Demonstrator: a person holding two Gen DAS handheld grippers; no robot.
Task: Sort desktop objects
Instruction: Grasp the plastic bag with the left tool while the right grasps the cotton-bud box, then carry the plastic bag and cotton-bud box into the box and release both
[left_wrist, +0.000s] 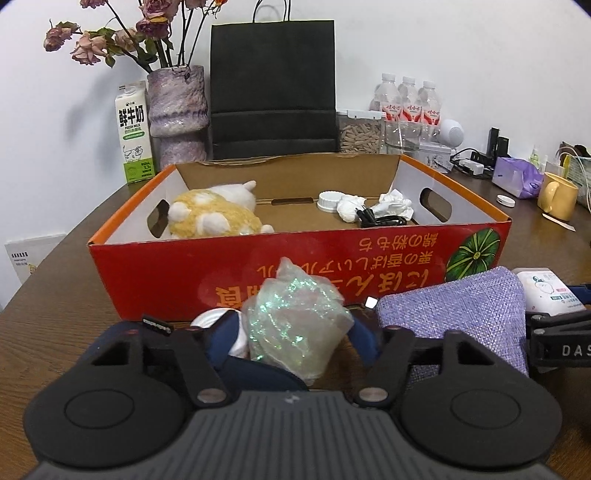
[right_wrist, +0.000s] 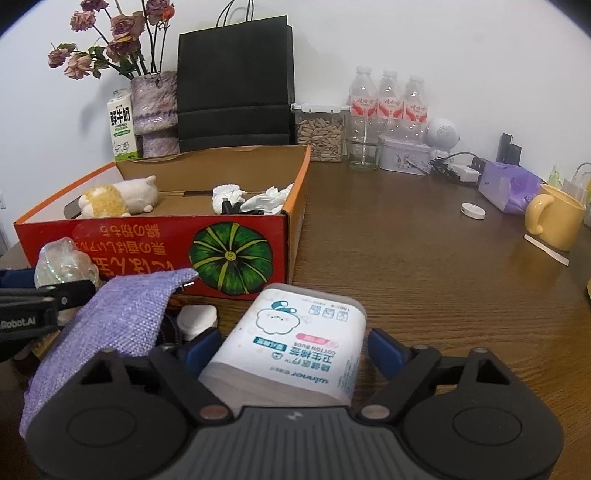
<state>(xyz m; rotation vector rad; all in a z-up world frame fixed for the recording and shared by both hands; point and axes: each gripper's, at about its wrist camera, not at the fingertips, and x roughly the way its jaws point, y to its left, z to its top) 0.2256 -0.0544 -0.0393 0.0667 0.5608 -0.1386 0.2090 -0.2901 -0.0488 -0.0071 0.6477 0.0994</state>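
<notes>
My left gripper (left_wrist: 291, 332) is shut on a crumpled iridescent plastic wrapper (left_wrist: 295, 325), held just in front of the red cardboard box (left_wrist: 221, 273). My right gripper (right_wrist: 291, 347) is shut on a white cotton buds box (right_wrist: 291, 343), low over the table to the right of the red cardboard box (right_wrist: 129, 240). A purple woven pouch (left_wrist: 458, 306) lies between the two grippers; it also shows in the right wrist view (right_wrist: 110, 317). Inside the box lie a yellow-and-white plush toy (left_wrist: 214, 214), a white lid (left_wrist: 328, 201), crumpled tissues (left_wrist: 391, 206) and a black cable (left_wrist: 380, 221).
Behind the box stand a milk carton (left_wrist: 133, 136), a vase of dried roses (left_wrist: 177, 110), a black paper bag (left_wrist: 273, 85), a seed jar (right_wrist: 321, 133) and three water bottles (right_wrist: 388, 99). A yellow mug (right_wrist: 557, 218), a purple tissue pack (right_wrist: 509, 188) and a small white disc (right_wrist: 472, 211) sit right.
</notes>
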